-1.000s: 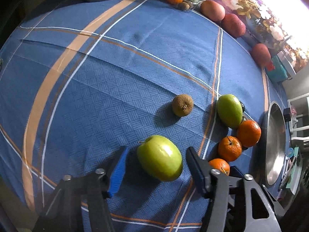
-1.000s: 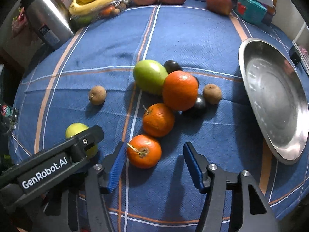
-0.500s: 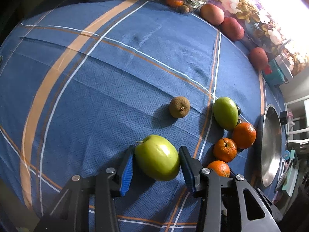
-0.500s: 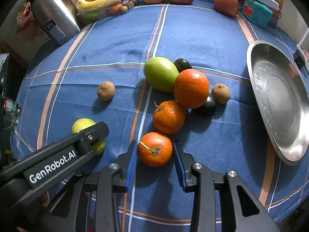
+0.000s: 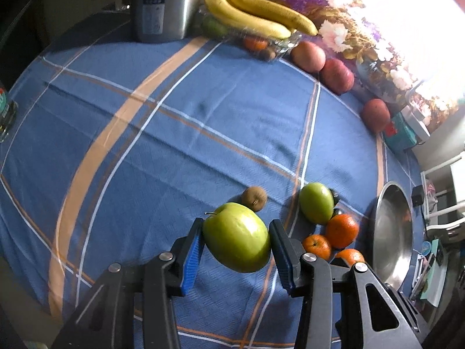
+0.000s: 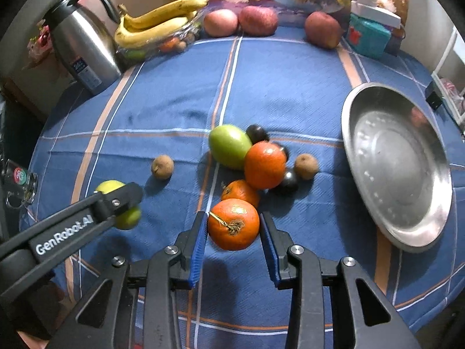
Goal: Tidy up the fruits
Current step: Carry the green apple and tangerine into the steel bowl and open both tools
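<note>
The surface [image 6: 290, 93], under a blue checked cloth, carried everything. A steel basin [image 6: 398, 168] sat at its right edge, and a steel flask [image 6: 81, 46] stood at the far left corner beside a clear tray of bananas [image 6: 157, 26]. Three reddish fruits [image 6: 258, 20] lined the far edge. The left hand-held gripper [image 5: 237, 241] was clamped on a green apple [image 5: 237, 237], its blue pads pressing both sides, and the apple hung clear of the cloth near the surface's left edge. The right hand-held gripper [image 6: 234, 229] was closed on an orange [image 6: 234, 224] in the same way, held just above the cloth toward the near edge. In the middle of the surface lay a green mango [image 6: 229, 147] touching a large orange [image 6: 264, 164], with a smaller orange [image 6: 239, 192] just in front of them. Two dark plums [image 6: 257, 133] showed around that cluster. One kiwi [image 6: 306, 166] lay just right of it and another kiwi [image 6: 162, 167] lay apart to the left.
</note>
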`<state>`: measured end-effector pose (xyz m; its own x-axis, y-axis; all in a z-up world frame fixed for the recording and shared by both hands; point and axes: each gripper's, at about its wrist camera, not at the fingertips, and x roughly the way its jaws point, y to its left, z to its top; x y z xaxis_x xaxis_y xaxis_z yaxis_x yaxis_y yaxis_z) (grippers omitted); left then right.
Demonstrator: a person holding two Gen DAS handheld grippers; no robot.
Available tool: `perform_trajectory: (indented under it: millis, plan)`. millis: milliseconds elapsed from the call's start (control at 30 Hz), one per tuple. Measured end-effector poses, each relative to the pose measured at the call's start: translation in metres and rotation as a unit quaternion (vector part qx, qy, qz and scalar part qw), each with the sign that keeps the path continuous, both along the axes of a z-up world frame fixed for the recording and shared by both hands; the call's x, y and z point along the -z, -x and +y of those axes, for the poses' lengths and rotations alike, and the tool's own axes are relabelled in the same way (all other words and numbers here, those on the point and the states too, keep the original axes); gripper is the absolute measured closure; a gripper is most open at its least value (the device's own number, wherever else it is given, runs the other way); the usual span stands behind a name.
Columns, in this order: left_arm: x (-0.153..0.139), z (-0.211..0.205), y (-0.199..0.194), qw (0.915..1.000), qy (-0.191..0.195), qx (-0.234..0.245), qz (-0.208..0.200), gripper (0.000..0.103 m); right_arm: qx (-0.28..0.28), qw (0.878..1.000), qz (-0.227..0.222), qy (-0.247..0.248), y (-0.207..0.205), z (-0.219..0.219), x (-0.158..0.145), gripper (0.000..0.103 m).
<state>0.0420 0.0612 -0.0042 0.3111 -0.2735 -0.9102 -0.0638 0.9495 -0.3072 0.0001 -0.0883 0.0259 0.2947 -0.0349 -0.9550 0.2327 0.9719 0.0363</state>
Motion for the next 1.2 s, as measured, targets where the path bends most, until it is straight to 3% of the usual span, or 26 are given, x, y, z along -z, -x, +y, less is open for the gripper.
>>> perform_trajectory:
  millis: [500, 867, 1200]
  plan:
    - [-0.021, -0.056, -0.026, 0.9989, -0.021, 0.039, -0.017, 0.055, 0.052, 0.998, -0.027, 0.035, -0.023, -0.037, -0.027, 0.065]
    - [-0.024, -0.113, -0.028, 0.9953, -0.033, 0.088, -0.023, 0.055, 0.143, 0.989, -0.009, 0.033, -0.015, -0.115, -0.022, 0.065]
    - [-0.028, -0.181, -0.017, 0.9847, -0.047, 0.164, -0.037, 0.055, 0.213, 0.976, -0.001, 0.052, 0.003, -0.173, -0.027, 0.065]
